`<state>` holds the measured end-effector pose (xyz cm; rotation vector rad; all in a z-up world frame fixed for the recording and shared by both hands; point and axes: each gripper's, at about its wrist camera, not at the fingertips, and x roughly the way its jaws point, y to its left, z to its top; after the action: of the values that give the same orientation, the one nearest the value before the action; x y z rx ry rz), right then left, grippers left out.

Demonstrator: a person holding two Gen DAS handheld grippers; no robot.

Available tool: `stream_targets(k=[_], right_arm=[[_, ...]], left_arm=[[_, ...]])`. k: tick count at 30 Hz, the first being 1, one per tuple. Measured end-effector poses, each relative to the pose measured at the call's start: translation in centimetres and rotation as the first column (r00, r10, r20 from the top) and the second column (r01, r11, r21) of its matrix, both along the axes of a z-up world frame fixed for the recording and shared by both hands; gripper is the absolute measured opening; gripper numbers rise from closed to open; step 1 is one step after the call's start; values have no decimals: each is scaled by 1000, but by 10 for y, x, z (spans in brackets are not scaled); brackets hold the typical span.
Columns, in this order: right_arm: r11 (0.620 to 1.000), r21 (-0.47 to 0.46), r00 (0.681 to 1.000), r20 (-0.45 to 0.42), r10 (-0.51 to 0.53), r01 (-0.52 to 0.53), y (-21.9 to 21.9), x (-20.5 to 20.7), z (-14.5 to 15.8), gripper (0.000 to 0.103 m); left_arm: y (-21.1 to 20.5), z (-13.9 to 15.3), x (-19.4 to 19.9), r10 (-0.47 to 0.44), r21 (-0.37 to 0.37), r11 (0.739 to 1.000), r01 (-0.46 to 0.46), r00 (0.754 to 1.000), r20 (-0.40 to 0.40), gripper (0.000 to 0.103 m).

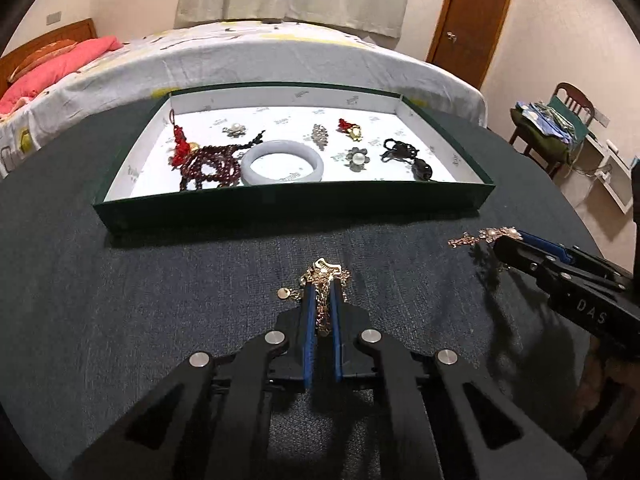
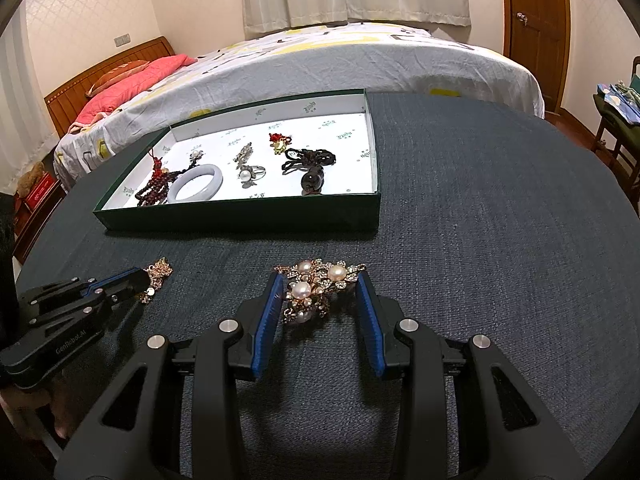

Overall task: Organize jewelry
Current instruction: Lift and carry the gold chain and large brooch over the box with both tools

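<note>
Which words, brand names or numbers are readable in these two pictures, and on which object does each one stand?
"DAS": white letters on the black body of the right gripper, seen from the left wrist camera; anything further is out of view.
"GenRobot.AI": on the side of the left gripper, seen from the right wrist camera.
Small green logos repeated on the white lining of the box: too small and blurred to read.

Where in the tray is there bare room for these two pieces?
In the tray, the back strip behind the brooches is free, as is the gap between the red charm and the right wall. The front left is crowded: beaded bracelet touching bangle.
</note>
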<state>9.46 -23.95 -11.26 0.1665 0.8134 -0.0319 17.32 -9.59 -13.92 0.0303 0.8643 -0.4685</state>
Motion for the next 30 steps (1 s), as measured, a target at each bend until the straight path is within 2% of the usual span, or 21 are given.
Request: stream_targets(k=[13,30], right_arm=[[1000,3,1000,29,0,0,4,-4,3,37],[1000,8,992,126,11,-12,7,-11,41,37]], left_arm=[[8,24,-5,14,-48,999,-10,996,83,7],[18,69,-4,45,-128,992,-21,982,182,7]])
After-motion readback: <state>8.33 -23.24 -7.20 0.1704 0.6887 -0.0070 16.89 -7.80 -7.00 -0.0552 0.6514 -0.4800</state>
